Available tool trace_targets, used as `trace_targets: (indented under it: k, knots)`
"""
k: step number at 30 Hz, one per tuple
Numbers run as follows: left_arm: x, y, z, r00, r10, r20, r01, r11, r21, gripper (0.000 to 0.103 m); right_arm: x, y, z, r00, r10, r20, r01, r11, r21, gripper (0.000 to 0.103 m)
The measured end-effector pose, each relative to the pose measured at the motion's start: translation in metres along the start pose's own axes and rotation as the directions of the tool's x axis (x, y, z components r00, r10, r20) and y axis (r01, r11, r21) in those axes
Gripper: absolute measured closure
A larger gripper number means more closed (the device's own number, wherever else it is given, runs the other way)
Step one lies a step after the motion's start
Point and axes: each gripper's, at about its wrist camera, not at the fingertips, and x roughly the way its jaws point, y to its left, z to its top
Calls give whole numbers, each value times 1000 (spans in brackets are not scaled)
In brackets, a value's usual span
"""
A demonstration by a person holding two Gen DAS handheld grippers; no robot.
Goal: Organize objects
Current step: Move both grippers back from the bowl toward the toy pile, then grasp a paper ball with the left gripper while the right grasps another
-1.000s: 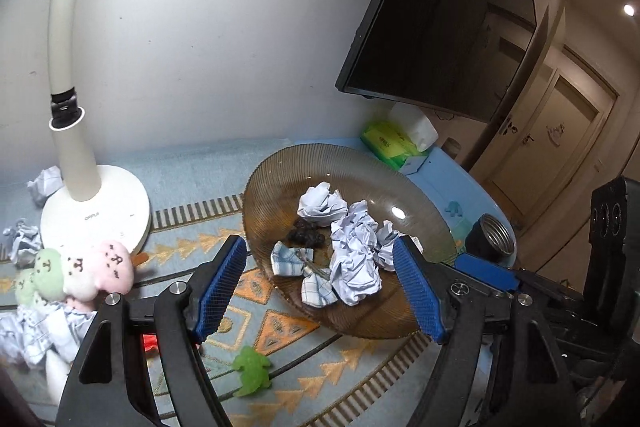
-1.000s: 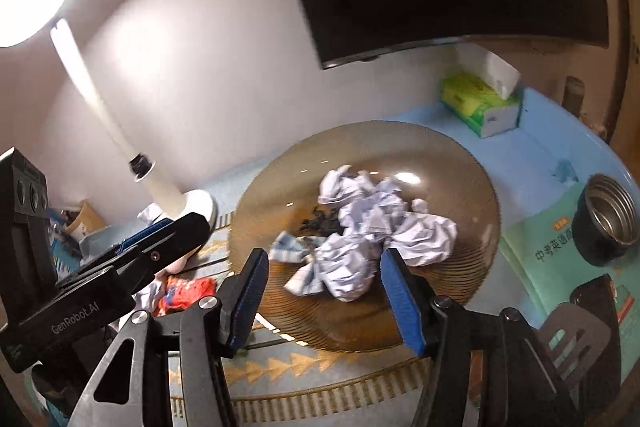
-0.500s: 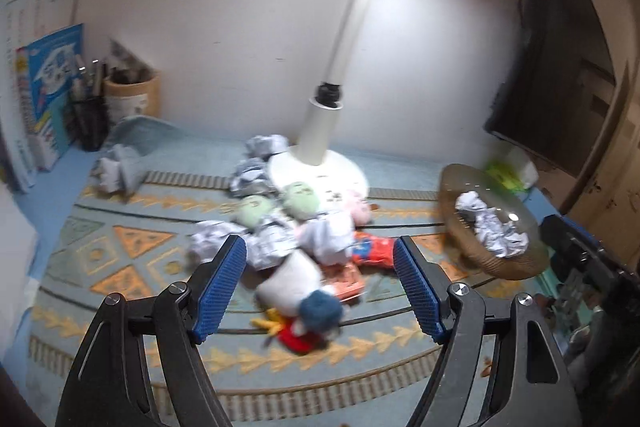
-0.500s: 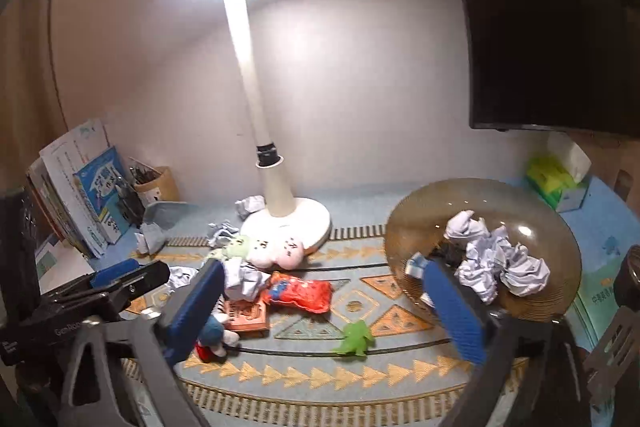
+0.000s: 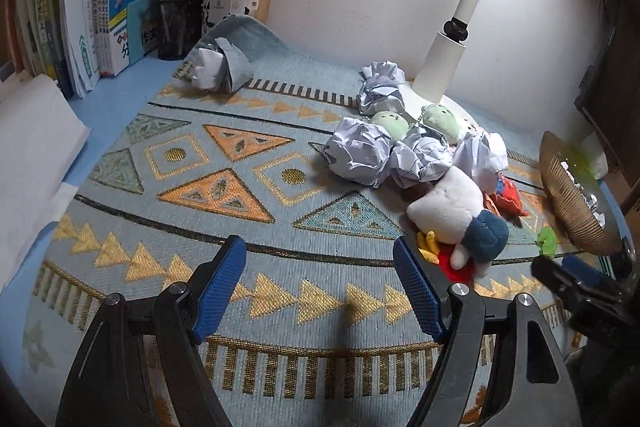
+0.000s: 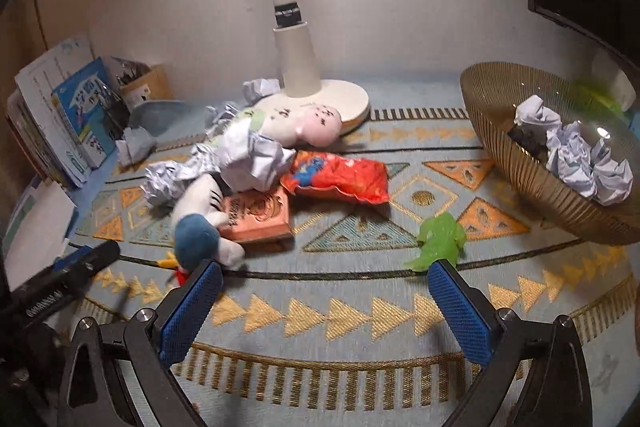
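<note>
Right wrist view — right gripper (image 6: 324,311) angled down over mat (image 6: 360,307), jaws wide, empty

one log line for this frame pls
left gripper: open, empty | right gripper: open, empty, just opened | ribbed amber glass bowl: crumpled paper inside

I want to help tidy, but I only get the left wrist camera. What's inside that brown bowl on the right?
Observer: Crumpled paper balls are piled in the bowl.
Operator: Is anything hiding under the white plush toy?
Observer: Yes, the plush toy lies partly over a flat orange box.
Operator: Is the right gripper holding something?
Observer: No. The right gripper has just been opening its jaws, and nothing is between them.
</note>
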Motion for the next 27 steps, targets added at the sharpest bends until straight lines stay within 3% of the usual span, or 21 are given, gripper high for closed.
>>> trace_targets:
  k: [6,12,21,27]
  knots:
    - [1,0,-1,1000,-14,-11,14,1000,-1,28,10,-9,2,999,11,-52,-10,999,35,0]
    - [1,-10,-3,1000,9,-4,-9,999,48,28,12,-10,4,998,11,-61,-8,999,43,0]
    - [1,-8,-1,1000,1,-16,0,999,34,28,10,-15,4,998,20,-53,-16,997,70,0]
    - [8,-11,28,997,-27,-72,34,993,109,28,9,-1,18,993,84,-84,-83,996,22,9]
